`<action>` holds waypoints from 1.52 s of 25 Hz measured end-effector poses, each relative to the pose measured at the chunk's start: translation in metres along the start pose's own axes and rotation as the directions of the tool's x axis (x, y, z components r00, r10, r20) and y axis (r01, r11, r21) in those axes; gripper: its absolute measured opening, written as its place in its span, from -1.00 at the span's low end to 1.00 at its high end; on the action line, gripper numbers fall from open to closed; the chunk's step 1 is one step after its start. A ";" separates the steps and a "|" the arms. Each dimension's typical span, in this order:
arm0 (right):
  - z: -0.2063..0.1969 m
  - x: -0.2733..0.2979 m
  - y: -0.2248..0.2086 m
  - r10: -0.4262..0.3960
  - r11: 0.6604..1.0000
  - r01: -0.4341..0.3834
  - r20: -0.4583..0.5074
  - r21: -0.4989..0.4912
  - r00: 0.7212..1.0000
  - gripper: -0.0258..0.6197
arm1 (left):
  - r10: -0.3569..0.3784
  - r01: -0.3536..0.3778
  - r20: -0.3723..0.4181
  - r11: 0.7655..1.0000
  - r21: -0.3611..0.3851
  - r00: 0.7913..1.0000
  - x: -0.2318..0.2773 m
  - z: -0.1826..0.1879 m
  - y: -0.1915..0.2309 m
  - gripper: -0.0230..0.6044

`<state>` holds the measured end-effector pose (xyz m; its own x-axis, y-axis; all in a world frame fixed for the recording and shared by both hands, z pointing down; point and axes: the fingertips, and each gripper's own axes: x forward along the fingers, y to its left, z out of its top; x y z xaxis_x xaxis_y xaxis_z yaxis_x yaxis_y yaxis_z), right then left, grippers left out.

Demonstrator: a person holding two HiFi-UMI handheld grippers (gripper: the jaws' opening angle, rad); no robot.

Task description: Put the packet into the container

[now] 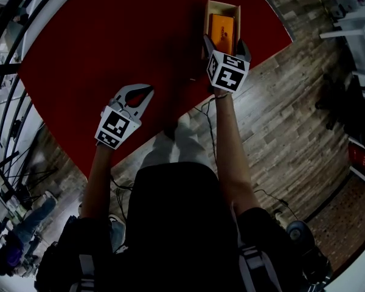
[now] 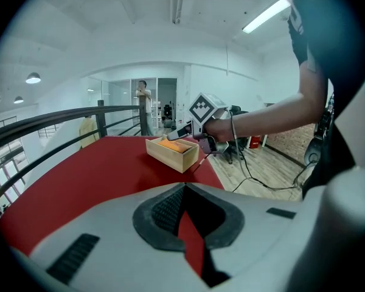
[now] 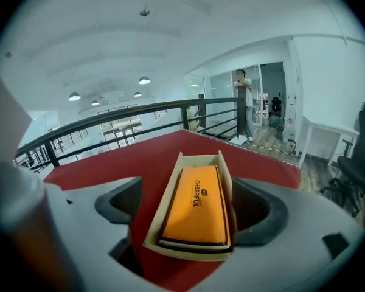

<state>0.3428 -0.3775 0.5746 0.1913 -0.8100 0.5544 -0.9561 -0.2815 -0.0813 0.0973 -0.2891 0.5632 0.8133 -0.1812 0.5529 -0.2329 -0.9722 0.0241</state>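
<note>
An orange packet (image 1: pixel 222 32) lies flat inside the open wooden container (image 1: pixel 210 8) at the far right of the red table (image 1: pixel 109 35). My right gripper (image 1: pixel 225 43) is open at the container's near end, one jaw on each side of it, and neither pad presses on the box. In the right gripper view the packet (image 3: pixel 196 205) fills the container (image 3: pixel 188 158) between the spread jaws of the gripper (image 3: pixel 190 207). My left gripper (image 1: pixel 147 92) is shut and empty, low over the table's near edge, well left of the box. The left gripper view shows its closed jaws (image 2: pixel 184 186) and the container (image 2: pixel 173 157) beyond.
The table's right corner ends just past the container, with wooden floor (image 1: pixel 280 120) beyond. A black railing (image 3: pixel 128 117) runs behind the table. A cable (image 1: pixel 210 123) hangs from the right gripper. A person (image 2: pixel 143 105) stands far off by glass doors.
</note>
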 end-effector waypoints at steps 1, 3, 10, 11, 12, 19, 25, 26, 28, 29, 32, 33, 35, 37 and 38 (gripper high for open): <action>0.004 -0.005 0.001 0.006 1.000 -0.006 0.015 -0.002 1.000 0.43 | 0.004 -0.004 0.005 1.000 0.001 1.000 -0.002 0.001 0.001 -0.90; 0.010 -0.018 0.005 0.019 1.000 -0.018 0.038 -0.018 0.999 0.43 | 0.017 -0.017 0.017 1.000 0.000 1.000 -0.008 0.004 0.002 -0.90; 0.024 -0.081 0.022 0.053 0.995 -0.041 0.129 -0.093 0.990 -0.22 | 0.077 -0.065 0.153 0.994 -0.084 0.985 -0.038 0.037 0.002 -0.90; 0.025 -0.090 0.026 0.059 0.993 -0.044 0.140 -0.105 0.988 -0.35 | 0.084 -0.071 0.171 0.994 -0.084 0.982 -0.041 0.042 0.001 -0.90; 0.025 -0.100 0.030 0.069 0.992 -0.052 0.149 -0.115 0.986 -0.50 | 0.091 -0.078 0.187 0.994 -0.075 0.978 -0.044 0.045 0.001 -0.90; 0.026 -0.175 0.070 0.230 0.970 -0.203 0.230 -0.135 0.946 -0.84 | 0.102 -0.076 0.301 0.992 -0.098 0.948 -0.068 0.074 -0.018 -0.90; 0.049 -0.237 0.122 0.376 0.925 -0.334 0.303 -0.181 0.876 -0.85 | 0.121 -0.079 0.395 0.990 -0.119 0.911 -0.113 0.105 -0.027 -0.90; 0.051 -0.248 0.130 0.400 0.915 -0.357 0.313 -0.186 0.861 -0.85 | 0.121 -0.078 0.405 0.990 -0.120 0.906 -0.119 0.108 -0.030 -0.90; 0.047 -0.270 0.141 0.438 0.898 -0.394 0.309 -0.197 0.845 -0.85 | 0.115 -0.067 0.416 0.990 -0.128 0.902 -0.131 0.111 -0.042 -0.90; 0.043 -0.279 0.145 0.451 0.891 -0.405 0.302 -0.205 0.840 -0.85 | 0.112 -0.062 0.421 0.989 -0.131 0.900 -0.135 0.111 -0.048 -0.90; 0.037 -0.288 0.158 0.483 0.873 -0.431 0.288 -0.227 0.827 -0.85 | 0.112 -0.064 0.439 0.990 -0.123 0.891 -0.145 0.114 -0.052 -0.90; 0.035 -0.290 0.164 0.494 0.867 -0.442 0.282 -0.229 0.822 -0.85 | 0.115 -0.069 0.443 0.990 -0.120 0.889 -0.149 0.114 -0.051 -0.90; 0.028 -0.293 0.174 0.517 0.854 -0.467 0.274 -0.230 0.811 -0.85 | 0.122 -0.074 0.445 0.990 -0.124 0.887 -0.156 0.110 -0.052 -0.90; 0.024 -0.297 0.182 0.538 0.842 -0.487 0.273 -0.233 0.798 -0.85 | 0.124 -0.072 0.448 0.989 -0.131 0.886 -0.161 0.108 -0.054 -0.90; 0.024 -0.299 0.185 0.546 0.836 -0.494 0.275 -0.237 0.791 -0.85 | 0.124 -0.072 0.450 0.989 -0.132 0.884 -0.163 0.108 -0.054 -0.90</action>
<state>0.1137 -0.2002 0.3739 -0.3091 -0.9364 0.1662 -0.9469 0.2867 -0.1456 0.0347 -0.2226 0.3817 0.9303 -0.3477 0.1168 -0.3589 -0.9286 0.0944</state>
